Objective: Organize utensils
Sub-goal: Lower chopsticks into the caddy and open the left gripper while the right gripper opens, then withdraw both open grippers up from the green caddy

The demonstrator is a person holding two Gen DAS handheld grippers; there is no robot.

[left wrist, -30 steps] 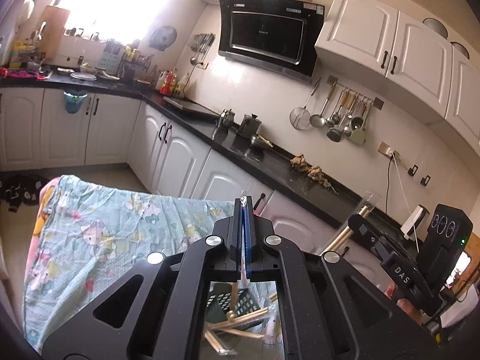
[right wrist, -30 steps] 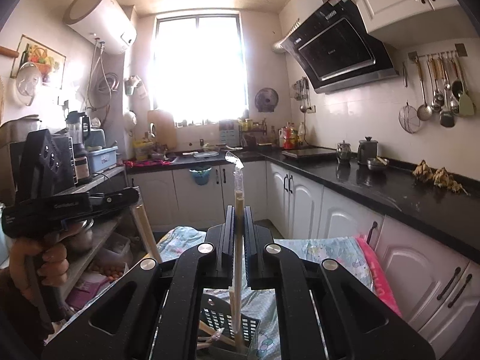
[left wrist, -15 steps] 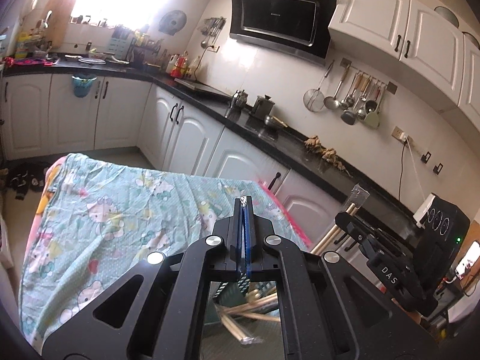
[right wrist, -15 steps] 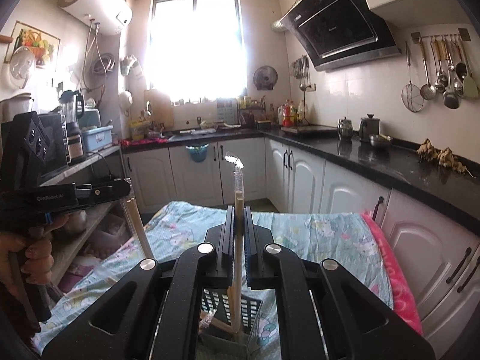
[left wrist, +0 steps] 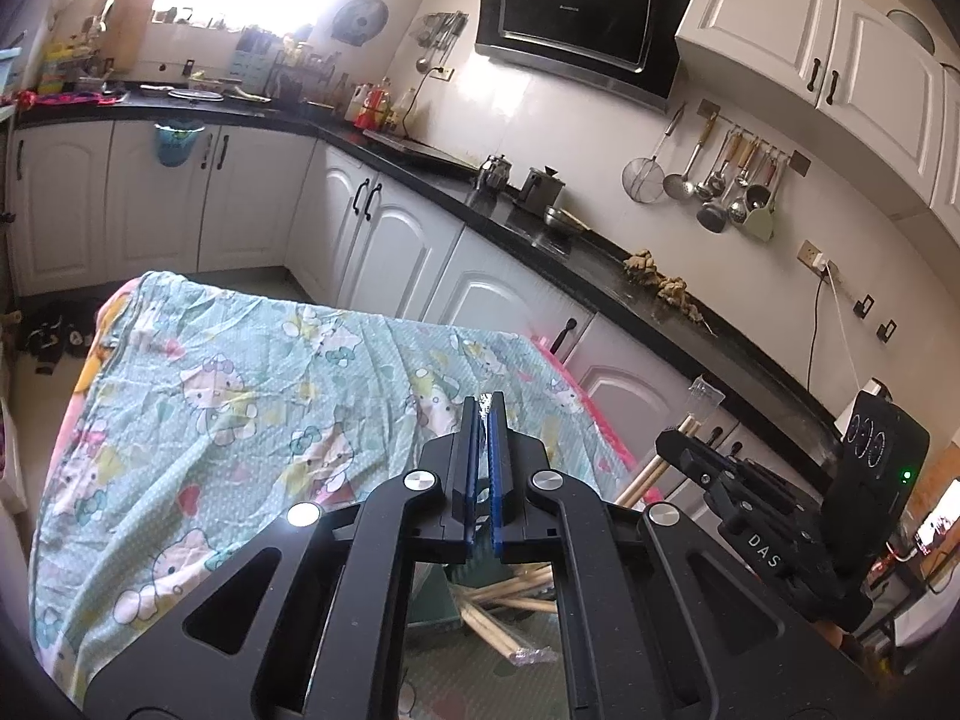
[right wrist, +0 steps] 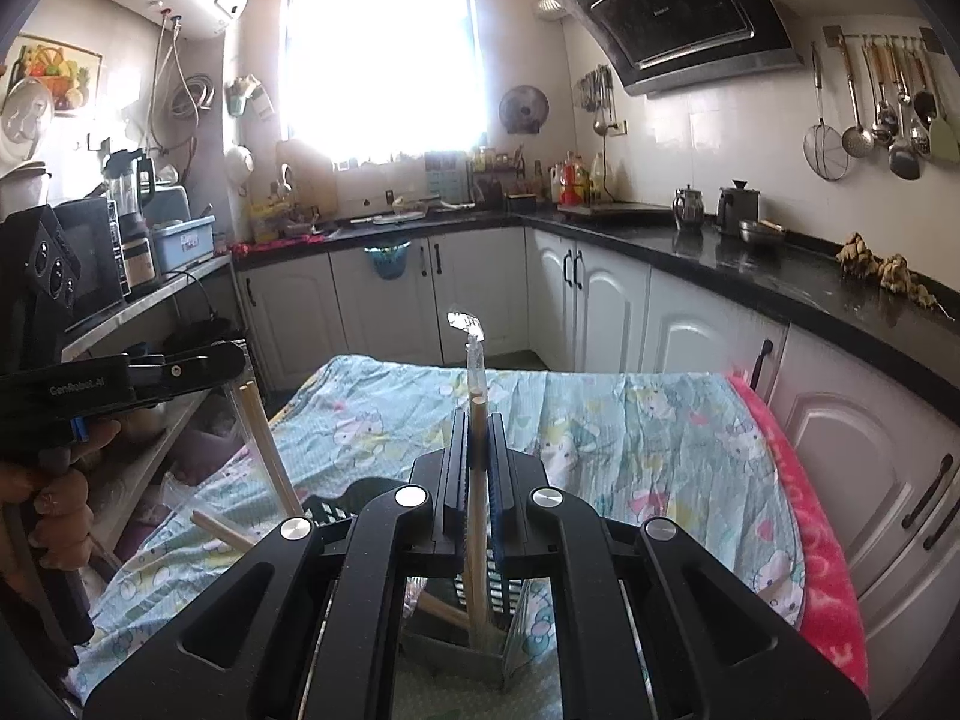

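My right gripper (right wrist: 478, 423) is shut on wrapped wooden chopsticks (right wrist: 476, 408) that stand upright, their lower end inside a grey utensil basket (right wrist: 510, 657) on the table. My left gripper (left wrist: 485, 405) is shut on the clear wrapper tip of another pair of chopsticks (left wrist: 487, 401); in the right wrist view that pair (right wrist: 267, 444) slants down into the basket. Several more wooden chopsticks (left wrist: 510, 591) lie in the basket under the left gripper. The right gripper also shows in the left wrist view (left wrist: 678, 441), holding its chopsticks (left wrist: 645, 480).
The table carries a light blue cartoon-print cloth (left wrist: 240, 390) with a pink edge (right wrist: 822, 540). White cabinets with a black countertop (left wrist: 600, 264) run along the far side. A shelf with appliances (right wrist: 120, 276) stands to the left.
Both grippers have come down and tilted toward the table, so more of the cloth shows. Each still holds its chopsticks over the basket.
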